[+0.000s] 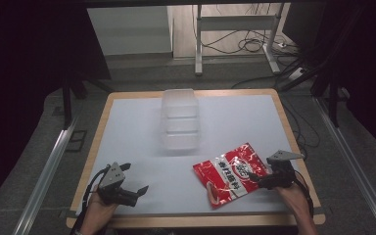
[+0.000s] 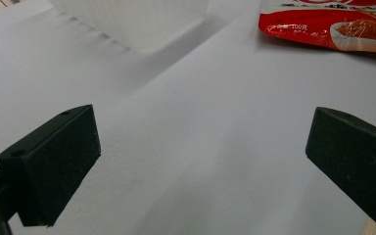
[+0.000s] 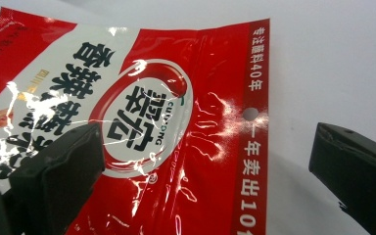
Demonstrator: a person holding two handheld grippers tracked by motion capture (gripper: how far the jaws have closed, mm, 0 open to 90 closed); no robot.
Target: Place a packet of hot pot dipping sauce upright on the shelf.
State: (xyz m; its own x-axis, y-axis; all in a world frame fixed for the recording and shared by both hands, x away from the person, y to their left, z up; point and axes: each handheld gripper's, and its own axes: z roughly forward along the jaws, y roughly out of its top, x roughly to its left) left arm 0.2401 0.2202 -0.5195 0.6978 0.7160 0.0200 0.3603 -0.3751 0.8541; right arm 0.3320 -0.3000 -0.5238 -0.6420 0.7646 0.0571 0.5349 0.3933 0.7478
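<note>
A shiny red seasoning packet with a white label lies flat on the white table, near the front right. My right gripper is at the packet's right end, open. In the right gripper view its jaws stand wide apart low over the packet: one jaw is above the print, the other past the packet's hole-punched edge. My left gripper rests at the front left, open, with bare table between its jaws. From there the packet lies ahead at the right.
A clear plastic container stands at the middle back of the table, and its corner lies ahead of the left gripper. The table has a wooden rim. Metal rails run along both sides, and cables lie on the floor behind.
</note>
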